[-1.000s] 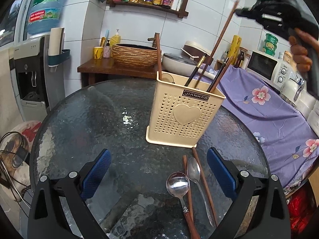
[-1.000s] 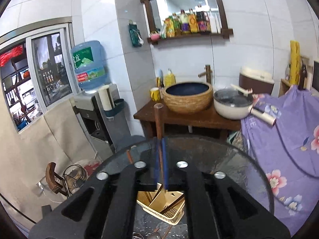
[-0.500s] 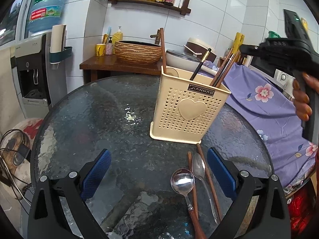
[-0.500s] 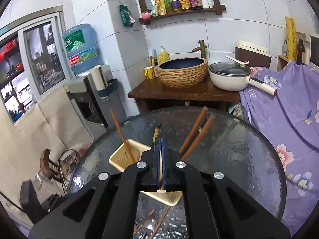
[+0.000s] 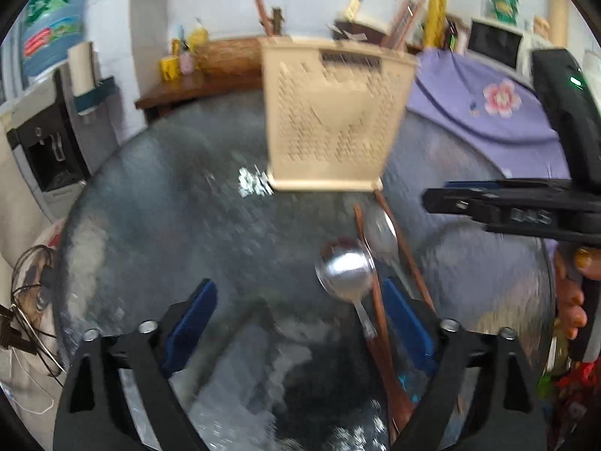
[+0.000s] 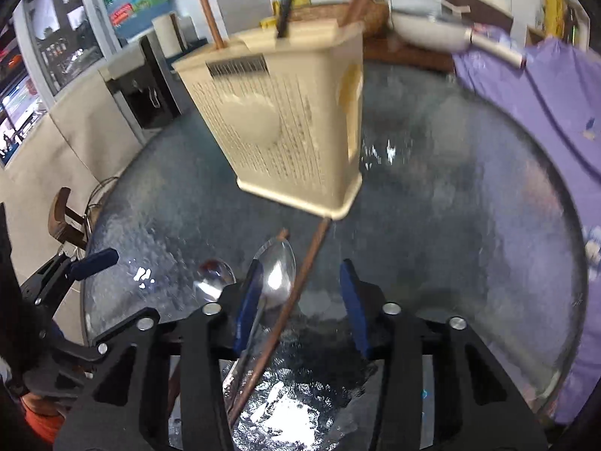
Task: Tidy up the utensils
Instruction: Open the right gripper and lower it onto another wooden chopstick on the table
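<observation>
A cream perforated utensil holder (image 5: 334,120) stands on the round glass table (image 5: 169,206) with chopsticks in it; it also shows in the right wrist view (image 6: 289,124). In front of it lie two metal spoons, one (image 5: 343,272) nearer my left gripper and one (image 6: 276,274) nearer my right, and two wooden chopsticks (image 6: 296,285). My left gripper (image 5: 300,323) is open just above the table, with the near spoon and a chopstick (image 5: 375,300) close by its right finger. My right gripper (image 6: 298,304) is open and low, with a spoon and a chopstick between its fingers.
A purple floral cloth (image 5: 484,97) covers furniture right of the table. A wooden side table (image 5: 195,82) with a woven basin stands behind it. A water dispenser (image 5: 52,120) stands at the left. The right gripper's body (image 5: 526,210) reaches in from the right.
My right gripper let go of the chopstick, opened, and dropped from above the holder to the utensils on the table. My left gripper moved forward and lower toward the spoons.
</observation>
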Motion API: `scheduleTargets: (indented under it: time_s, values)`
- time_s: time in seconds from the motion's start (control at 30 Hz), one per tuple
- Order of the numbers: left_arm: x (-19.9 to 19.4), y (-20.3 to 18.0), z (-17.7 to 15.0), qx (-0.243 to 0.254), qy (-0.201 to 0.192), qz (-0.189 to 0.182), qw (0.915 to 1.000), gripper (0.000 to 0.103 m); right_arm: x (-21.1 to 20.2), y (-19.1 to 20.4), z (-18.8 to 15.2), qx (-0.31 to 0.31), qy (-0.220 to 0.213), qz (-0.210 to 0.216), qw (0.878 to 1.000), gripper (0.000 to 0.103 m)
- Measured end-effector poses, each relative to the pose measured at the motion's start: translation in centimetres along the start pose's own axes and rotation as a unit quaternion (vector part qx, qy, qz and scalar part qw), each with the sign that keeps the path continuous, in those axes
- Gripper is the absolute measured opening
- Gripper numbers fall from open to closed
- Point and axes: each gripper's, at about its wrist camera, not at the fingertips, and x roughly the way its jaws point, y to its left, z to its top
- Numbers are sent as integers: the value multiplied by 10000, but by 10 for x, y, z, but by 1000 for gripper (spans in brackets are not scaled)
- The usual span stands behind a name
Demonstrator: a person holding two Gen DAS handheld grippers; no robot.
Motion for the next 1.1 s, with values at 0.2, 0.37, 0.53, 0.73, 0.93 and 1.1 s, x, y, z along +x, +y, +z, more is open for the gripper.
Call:
scheduleTargets:
  time_s: [0.2,0.37,0.53,0.73,0.93,1.1]
  values:
    - [12,-8,-13,5,233,-20,9997,77,26,0,-14,116,292,-153,9994,36]
    - [16,-8,-18,-37,315,-33,9995,77,32,7,-27,10,453,-214,9987,36]
    - [18,-12,-19,-7,357,-50,9994,76,33,9,-31,-187,489,-426,9977,35]
    - [23,-13,-17,-38,394,-71,9992,73,35,3,-22,-308,503,-673,9960,32]
    - [30,-17,-10,-67,379,-46,9993,72,41,-9,-8,-245,444,-711,9962,30]
    - [36,-18,-3,-119,378,-14,9992,72,44,-10,-4,-366,356,-882,9948,26]
